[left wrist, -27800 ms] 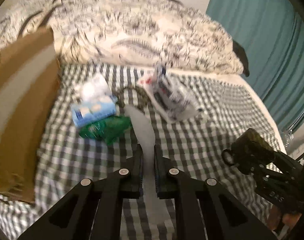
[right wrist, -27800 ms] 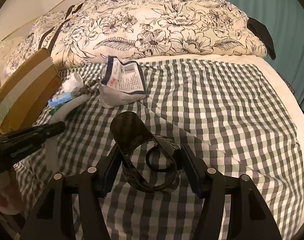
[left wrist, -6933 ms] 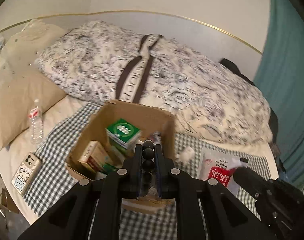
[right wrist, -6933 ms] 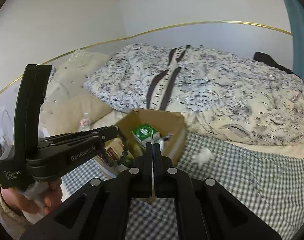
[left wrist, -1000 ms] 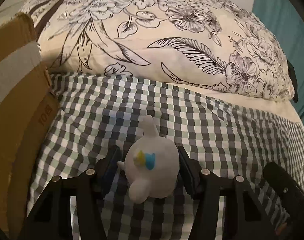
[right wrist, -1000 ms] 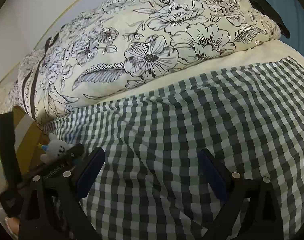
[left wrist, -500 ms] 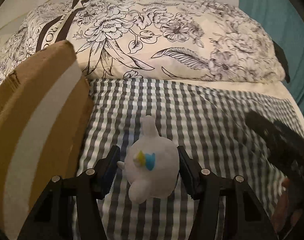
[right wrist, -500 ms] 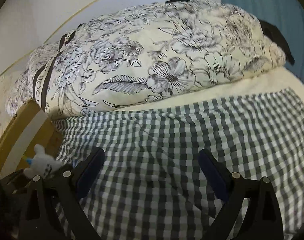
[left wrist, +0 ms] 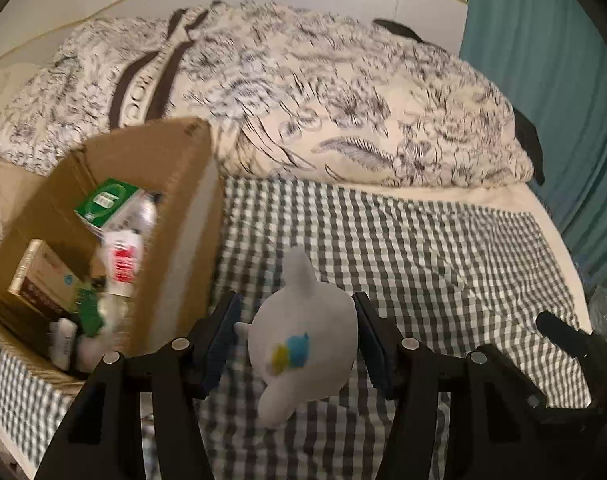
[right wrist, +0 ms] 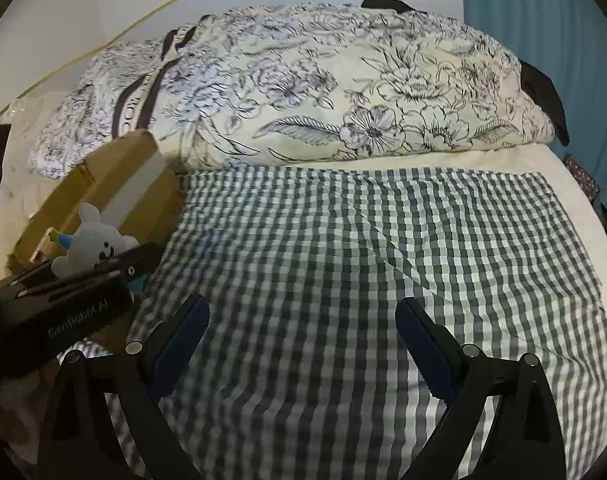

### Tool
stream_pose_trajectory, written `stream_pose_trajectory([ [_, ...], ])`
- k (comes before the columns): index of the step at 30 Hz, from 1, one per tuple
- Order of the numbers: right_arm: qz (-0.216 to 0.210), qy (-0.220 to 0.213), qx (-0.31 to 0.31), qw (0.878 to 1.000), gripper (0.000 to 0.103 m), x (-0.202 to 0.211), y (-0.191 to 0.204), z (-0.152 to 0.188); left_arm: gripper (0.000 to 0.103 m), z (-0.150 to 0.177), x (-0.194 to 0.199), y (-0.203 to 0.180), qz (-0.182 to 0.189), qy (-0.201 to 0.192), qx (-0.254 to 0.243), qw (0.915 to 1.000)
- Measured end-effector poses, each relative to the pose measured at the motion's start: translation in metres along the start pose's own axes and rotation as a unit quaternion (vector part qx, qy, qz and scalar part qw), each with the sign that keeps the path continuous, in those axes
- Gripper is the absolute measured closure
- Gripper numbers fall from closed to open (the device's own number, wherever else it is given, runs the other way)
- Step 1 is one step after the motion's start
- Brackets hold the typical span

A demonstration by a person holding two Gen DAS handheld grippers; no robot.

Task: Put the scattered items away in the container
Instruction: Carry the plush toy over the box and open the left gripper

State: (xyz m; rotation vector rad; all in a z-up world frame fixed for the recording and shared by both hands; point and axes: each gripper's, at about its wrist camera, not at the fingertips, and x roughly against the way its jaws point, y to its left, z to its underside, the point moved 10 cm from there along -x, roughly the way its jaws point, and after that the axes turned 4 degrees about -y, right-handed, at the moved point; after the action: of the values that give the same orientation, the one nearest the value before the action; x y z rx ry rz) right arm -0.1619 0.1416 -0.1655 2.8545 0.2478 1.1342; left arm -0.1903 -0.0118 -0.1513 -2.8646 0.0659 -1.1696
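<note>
My left gripper [left wrist: 297,334] is shut on a small white plush toy [left wrist: 303,332] with a blue and yellow patch, held above the checked cloth [left wrist: 403,256]. The same plush toy [right wrist: 89,246] shows in the right wrist view, gripped in the left gripper [right wrist: 103,264] beside the box. An open cardboard box [left wrist: 175,200] stands to the left of the toy, holding a green carton [left wrist: 103,202], a red-and-white packet [left wrist: 121,260] and several other items. My right gripper [right wrist: 301,344] stands open with nothing between its fingers, over the bare checked cloth [right wrist: 363,240].
A floral duvet [left wrist: 303,100] is heaped along the back of the bed behind the box and cloth. A teal curtain [left wrist: 551,80] hangs at the right. A pale pillow [right wrist: 19,152] lies at the far left. The right gripper's tip [left wrist: 563,336] shows at lower right.
Both grippers have risen and pulled back. The left one carried the plush toy toward the box, whose open inside and contents now show. The right gripper stays open.
</note>
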Motion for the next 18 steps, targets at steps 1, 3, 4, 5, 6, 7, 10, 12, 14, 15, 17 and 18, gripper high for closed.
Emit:
stream_pose_trajectory([
  [1,0.004,-0.008,0.005,1.000,0.008,0.009,0.003,-0.005,0.044,-0.003,0.008,0.005,-0.002,-0.005,0.001,1.0000],
  [3,0.003,-0.025,0.006,1.000,0.008,0.023,0.012,-0.015,0.044,-0.010,0.021,0.018,-0.010,-0.015,0.008,0.9998],
  [4,0.002,-0.033,0.007,0.999,0.008,0.030,0.017,-0.020,0.044,-0.014,0.028,0.026,-0.016,-0.020,0.013,0.9996],
  [5,0.002,-0.040,0.009,0.999,0.008,0.035,0.023,-0.025,0.044,-0.016,0.034,0.034,-0.021,-0.025,0.018,0.9993],
  [6,0.000,-0.045,0.014,0.999,0.008,0.040,0.030,-0.029,0.044,-0.019,0.041,0.046,-0.026,-0.030,0.024,0.9989],
  [7,-0.006,-0.052,0.020,0.998,0.008,0.045,0.040,-0.035,0.044,-0.022,0.047,0.056,-0.030,-0.034,0.030,0.9985],
  [10,-0.025,-0.064,0.029,0.997,0.008,0.052,0.066,-0.043,0.045,-0.028,0.059,0.085,-0.039,-0.044,0.049,0.9971],
  [12,-0.036,-0.066,0.038,0.996,0.008,0.052,0.085,-0.047,0.048,-0.032,0.066,0.109,-0.065,-0.046,0.051,0.9955],
  [14,-0.044,-0.065,0.045,0.996,0.008,0.053,0.100,-0.046,0.049,-0.036,0.072,0.124,-0.066,-0.049,0.060,0.9948],
  [15,-0.048,-0.064,0.049,0.996,0.008,0.053,0.107,-0.047,0.049,-0.041,0.076,0.135,-0.060,-0.057,0.071,0.9940],
  [17,-0.054,-0.060,0.056,0.995,0.008,0.050,0.119,-0.049,0.049,-0.047,0.078,0.153,-0.068,-0.064,0.080,0.9924],
  [18,-0.054,-0.059,0.057,0.995,0.008,0.049,0.123,-0.051,0.049,-0.048,0.077,0.160,-0.074,-0.065,0.083,0.9917],
])
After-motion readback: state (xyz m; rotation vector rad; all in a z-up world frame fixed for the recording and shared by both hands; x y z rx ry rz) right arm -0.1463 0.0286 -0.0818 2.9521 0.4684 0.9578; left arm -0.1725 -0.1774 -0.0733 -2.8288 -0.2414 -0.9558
